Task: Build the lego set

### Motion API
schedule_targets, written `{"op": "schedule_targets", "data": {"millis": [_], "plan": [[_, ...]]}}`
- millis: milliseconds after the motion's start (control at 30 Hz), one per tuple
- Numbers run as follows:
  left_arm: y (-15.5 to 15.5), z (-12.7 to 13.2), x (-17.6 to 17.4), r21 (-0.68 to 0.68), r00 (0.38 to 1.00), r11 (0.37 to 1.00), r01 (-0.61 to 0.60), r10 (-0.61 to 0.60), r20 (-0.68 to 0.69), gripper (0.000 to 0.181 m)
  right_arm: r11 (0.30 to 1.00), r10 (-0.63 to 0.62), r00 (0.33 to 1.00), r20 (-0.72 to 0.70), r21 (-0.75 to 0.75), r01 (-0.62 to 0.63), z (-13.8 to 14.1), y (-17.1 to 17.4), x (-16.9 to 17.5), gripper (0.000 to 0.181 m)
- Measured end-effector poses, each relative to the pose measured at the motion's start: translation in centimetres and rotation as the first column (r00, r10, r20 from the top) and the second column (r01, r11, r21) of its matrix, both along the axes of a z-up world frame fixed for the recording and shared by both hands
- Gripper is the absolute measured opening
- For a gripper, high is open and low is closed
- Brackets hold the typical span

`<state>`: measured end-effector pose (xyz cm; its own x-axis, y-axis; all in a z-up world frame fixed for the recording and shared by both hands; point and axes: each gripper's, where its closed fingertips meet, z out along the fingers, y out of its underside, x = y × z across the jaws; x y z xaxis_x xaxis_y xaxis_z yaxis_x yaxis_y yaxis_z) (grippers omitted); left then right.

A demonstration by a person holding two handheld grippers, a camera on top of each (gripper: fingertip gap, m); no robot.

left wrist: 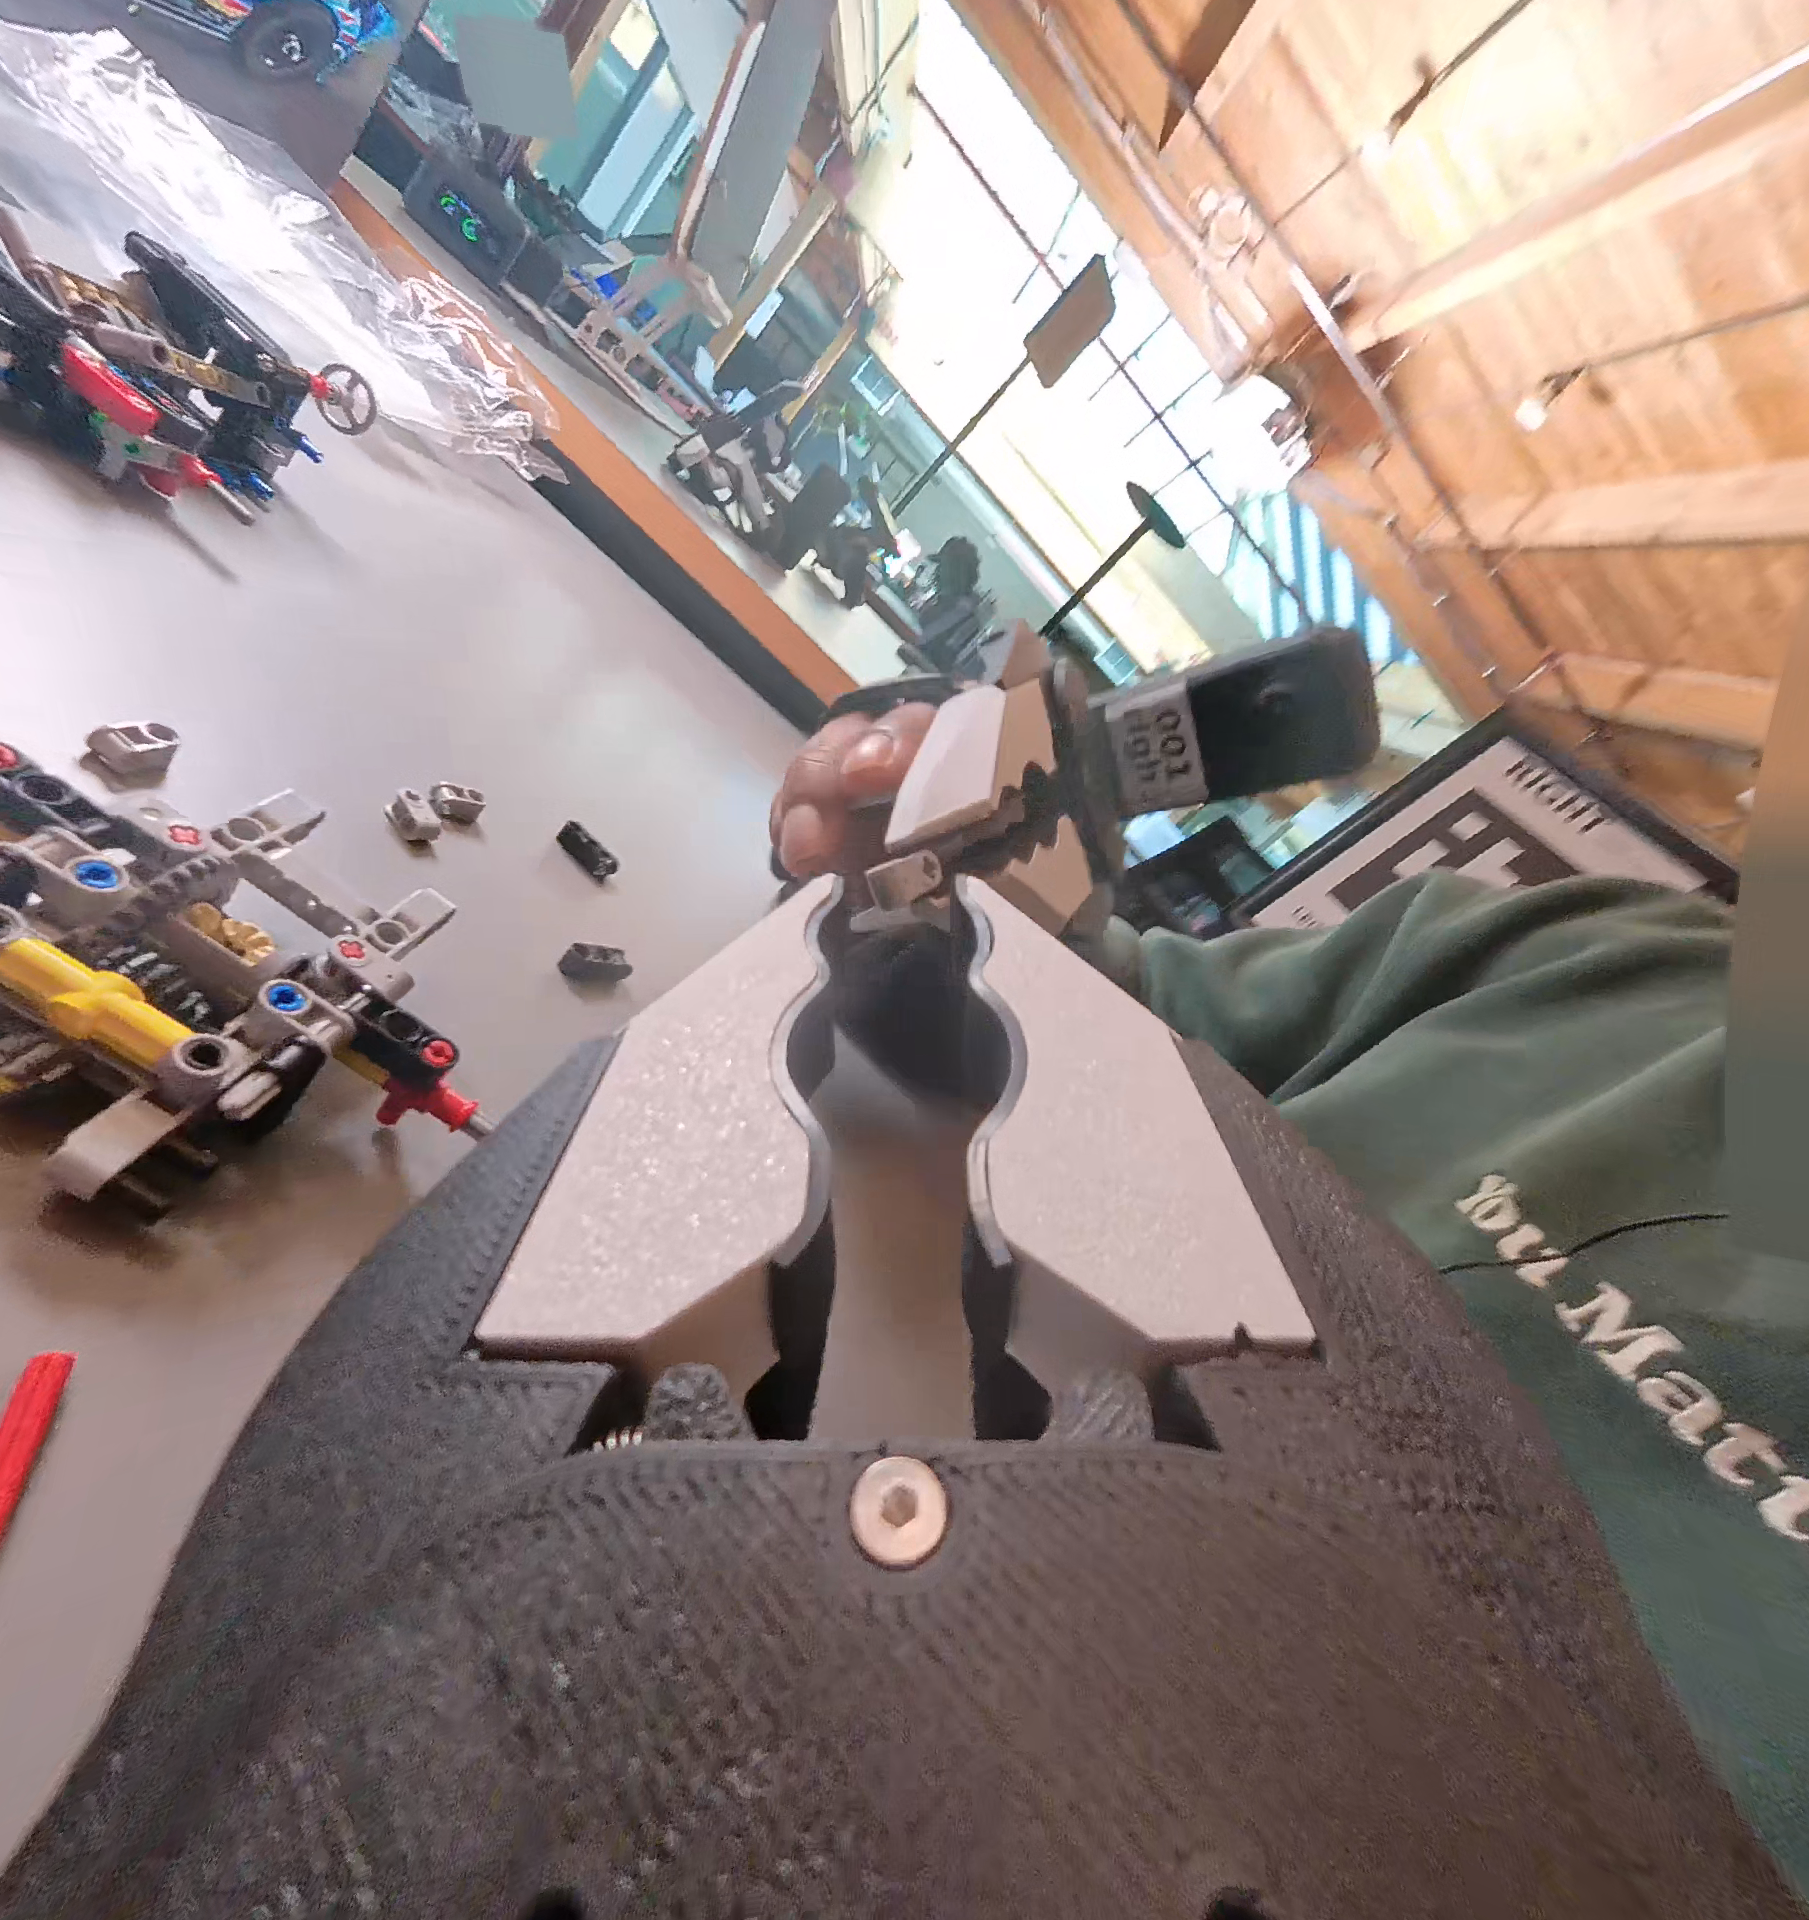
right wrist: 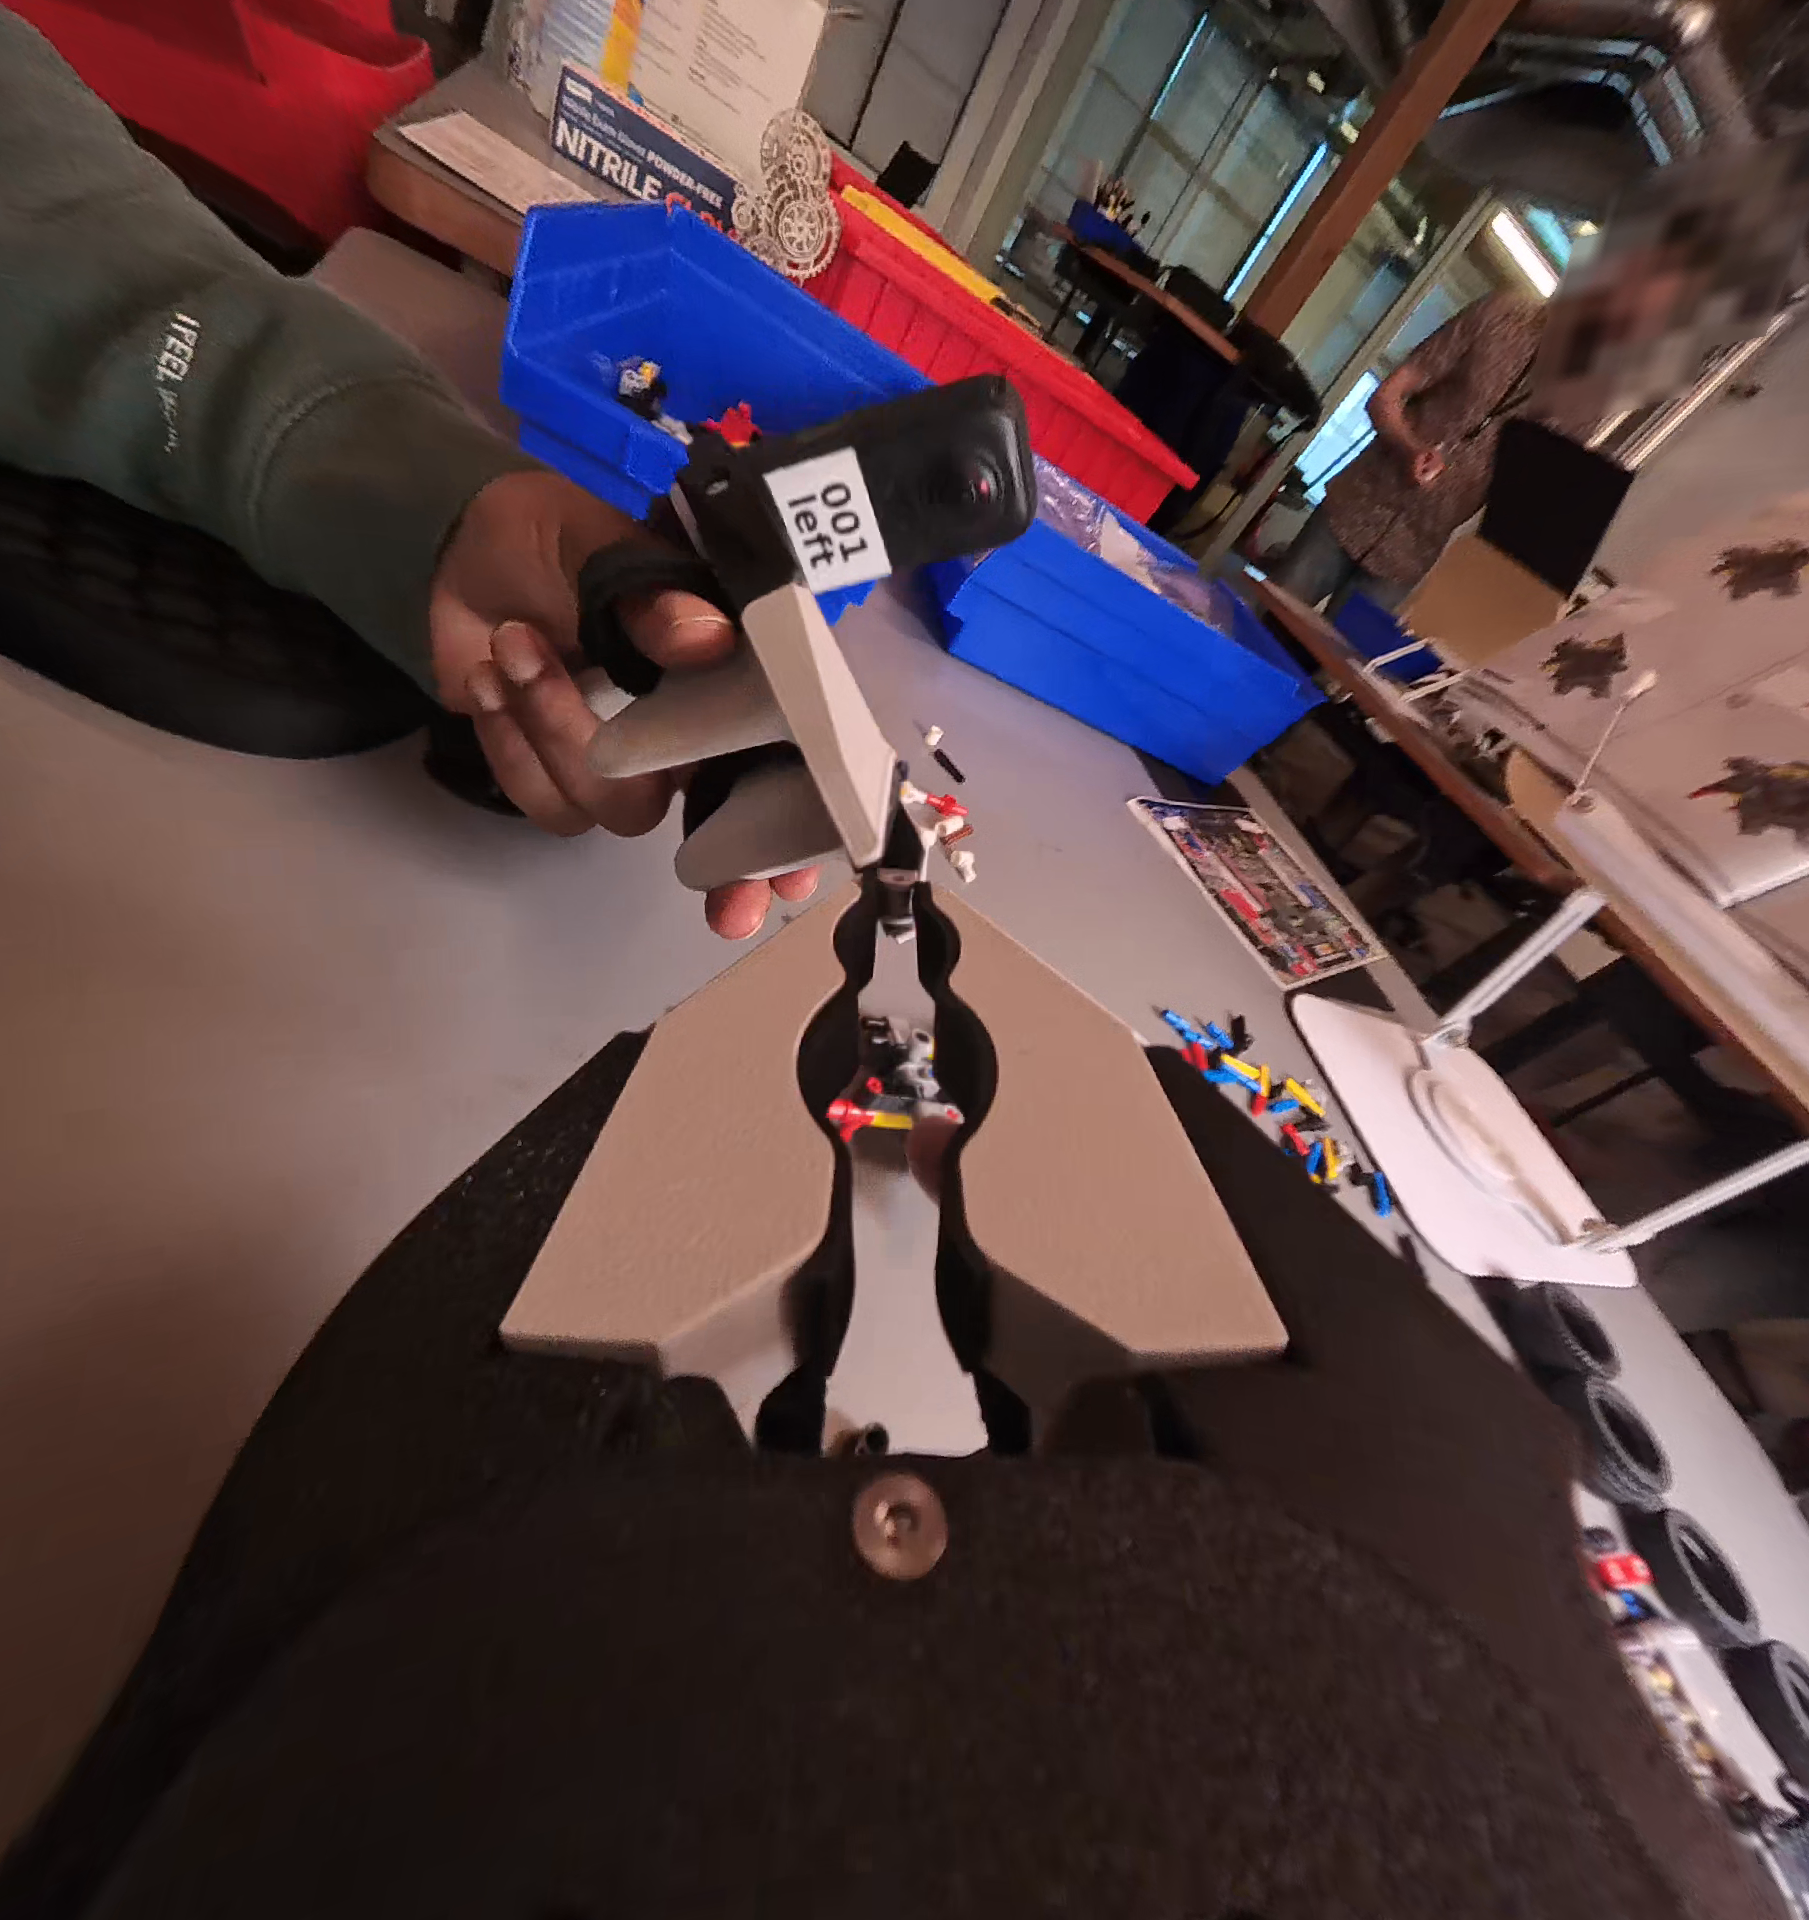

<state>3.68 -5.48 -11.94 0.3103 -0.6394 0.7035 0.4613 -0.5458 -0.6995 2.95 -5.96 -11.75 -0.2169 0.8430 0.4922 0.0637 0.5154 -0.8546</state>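
Behind the left gripper [right wrist: 895,883], blue bins [right wrist: 692,322] on the grey table [right wrist: 204,935]; nearer bin holds few loose lego bits [right wrist: 642,382]. Both grippers pinch one small grey lego piece [left wrist: 905,881] mid-air, right gripper [left wrist: 915,868] tip-to-tip with left. Far bin's contents unclear.

Matt grey plastic fingers [left wrist: 671,1122] sit in a rough, ridged black printed body [left wrist: 879,1662] fixed by a shiny metal screw [left wrist: 899,1509]. Glossy plastic lego pieces [left wrist: 79,997] lie on a smooth matt table [left wrist: 412,644] beside crinkled clear film [left wrist: 443,343] and a soft green cloth sleeve [left wrist: 1451,1018]
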Motion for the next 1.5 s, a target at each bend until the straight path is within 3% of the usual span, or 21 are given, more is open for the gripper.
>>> {"op": "schedule_targets", "data": {"millis": [200, 433, 767, 900, 1000, 1100, 1200, 1333, 1500], "plan": [[-0.2, 0.3, -0.1, -0.025, 0.996, 0.999, 0.042, -0.040, 0.083, 0.007, 0.993, -0.020, 0.999, -0.042, 0.117, 0.025, 0.0, -0.4, -0.2, 0.004], [-1.7, 2.4, 0.3, 0.011, 0.940, 0.981, 0.194, -0.189, 0.283, 0.005, 0.997, 0.069, 0.991, -0.112, -0.009, -0.070, 1.9, -2.1, 0.3, 0.009], [-2.6, 3.7, 1.3, 0.022, 0.861, 0.953, 0.301, -0.281, 0.425, 0.005, 0.997, 0.079, 0.981, -0.177, 0.026, -0.076, 3.1, -2.8, 0.7, 0.006], [-1.3, 2.8, 0.2, 0.016, 0.939, 0.987, 0.160, -0.157, 0.305, 0.009, 0.996, 0.042, 0.996, -0.081, -0.072, -0.048, 2.3, -1.3, 0.4, 0.006], [-0.5, 1.8, -0.9, 0.101, 0.999, 0.995, 0.019, -0.024, 0.043, 0.017, 0.963, 0.059, 0.997, 0.059, -0.267, -0.041, 1.0, -0.3, 0.5, 0.006], [-0.6, 0.7, -0.8, 0.240, 0.964, 0.971, -0.018, 0.080, -0.253, 0.013, 0.867, 0.169, 0.971, 0.166, -0.494, -0.067, -0.1, -0.6, 0.9, 0.006], [-1.3, 0.2, 0.3, 0.332, 0.911, 0.943, 0.028, 0.112, -0.396, 0.011, 0.757, 0.273, 0.940, 0.204, -0.649, -0.079, -0.6, -1.3, 1.1, 0.006], [-1.9, -0.1, 1.3, 0.408, 0.860, 0.910, 0.074, 0.149, -0.488, 0.002, 0.640, 0.349, 0.914, 0.209, -0.765, -0.070, -0.8, -1.6, 1.3, 0.006], [-2.3, 0.2, 1.6, 0.419, 0.864, 0.904, 0.085, 0.142, -0.483, 0.000, 0.524, 0.407, 0.902, 0.144, -0.845, -0.101, 0.2, -1.8, 1.5, 0.006]]}}
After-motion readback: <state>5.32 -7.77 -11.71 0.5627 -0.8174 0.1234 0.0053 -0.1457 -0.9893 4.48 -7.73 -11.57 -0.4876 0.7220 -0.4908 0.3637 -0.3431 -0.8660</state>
